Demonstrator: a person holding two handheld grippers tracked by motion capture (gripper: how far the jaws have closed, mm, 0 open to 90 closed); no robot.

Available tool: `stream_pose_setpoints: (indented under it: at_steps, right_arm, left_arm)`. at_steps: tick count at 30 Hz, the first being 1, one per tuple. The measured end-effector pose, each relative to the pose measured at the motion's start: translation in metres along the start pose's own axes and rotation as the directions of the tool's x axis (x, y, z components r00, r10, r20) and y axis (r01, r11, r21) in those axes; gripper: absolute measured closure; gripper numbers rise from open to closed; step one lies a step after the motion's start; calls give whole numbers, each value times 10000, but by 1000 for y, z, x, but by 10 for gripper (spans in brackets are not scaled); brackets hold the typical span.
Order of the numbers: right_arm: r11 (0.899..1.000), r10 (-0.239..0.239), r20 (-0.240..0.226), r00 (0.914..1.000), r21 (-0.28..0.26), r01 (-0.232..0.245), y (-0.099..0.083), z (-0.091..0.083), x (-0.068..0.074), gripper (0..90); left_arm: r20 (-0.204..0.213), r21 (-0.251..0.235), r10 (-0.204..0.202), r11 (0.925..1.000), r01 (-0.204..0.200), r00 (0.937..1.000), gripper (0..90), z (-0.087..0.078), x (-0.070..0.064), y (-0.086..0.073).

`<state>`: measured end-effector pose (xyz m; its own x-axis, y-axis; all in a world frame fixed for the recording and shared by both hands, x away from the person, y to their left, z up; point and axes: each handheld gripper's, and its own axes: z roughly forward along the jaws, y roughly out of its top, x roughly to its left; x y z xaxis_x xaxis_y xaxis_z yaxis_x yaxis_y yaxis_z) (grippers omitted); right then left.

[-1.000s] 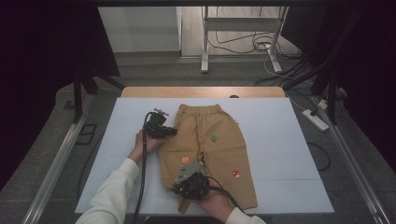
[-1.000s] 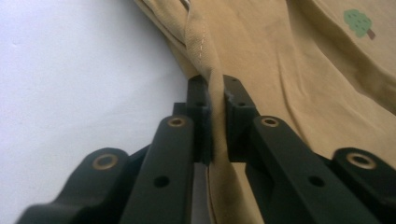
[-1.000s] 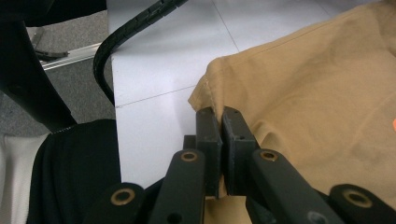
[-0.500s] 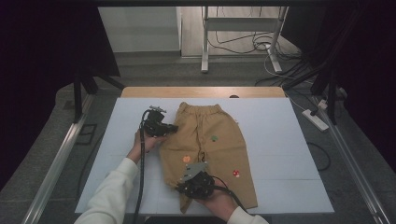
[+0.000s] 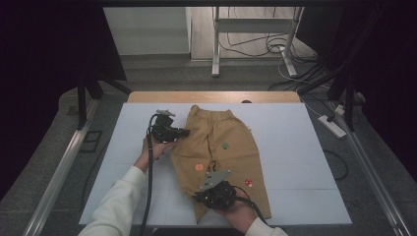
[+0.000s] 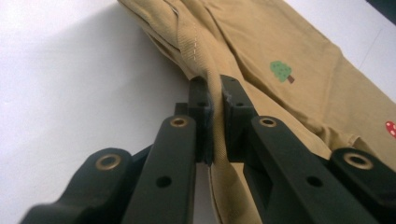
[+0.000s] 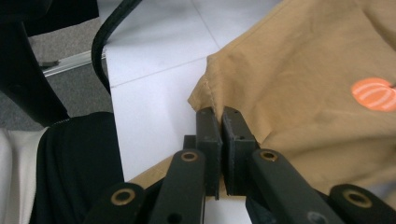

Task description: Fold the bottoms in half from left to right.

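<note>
The left gripper pinches the side edge of the trousers near their waistband, while the right gripper clamps the hem of their near leg.

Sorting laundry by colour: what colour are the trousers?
Tan trousers with small tree, pumpkin and mushroom prints; clearest in the high view.
</note>
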<state>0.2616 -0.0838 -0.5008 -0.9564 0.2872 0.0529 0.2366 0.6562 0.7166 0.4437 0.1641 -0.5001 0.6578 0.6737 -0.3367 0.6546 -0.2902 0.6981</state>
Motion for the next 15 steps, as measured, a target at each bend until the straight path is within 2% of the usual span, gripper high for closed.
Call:
stream_pose_setpoints:
  at_steps: [15]
  right_arm:
    - [9996,256,222,9994,-97,-254,-10,-13,-6,865]
  left_arm:
    - [73,-296,-11,9996,13,10000,839,1,-5,2]
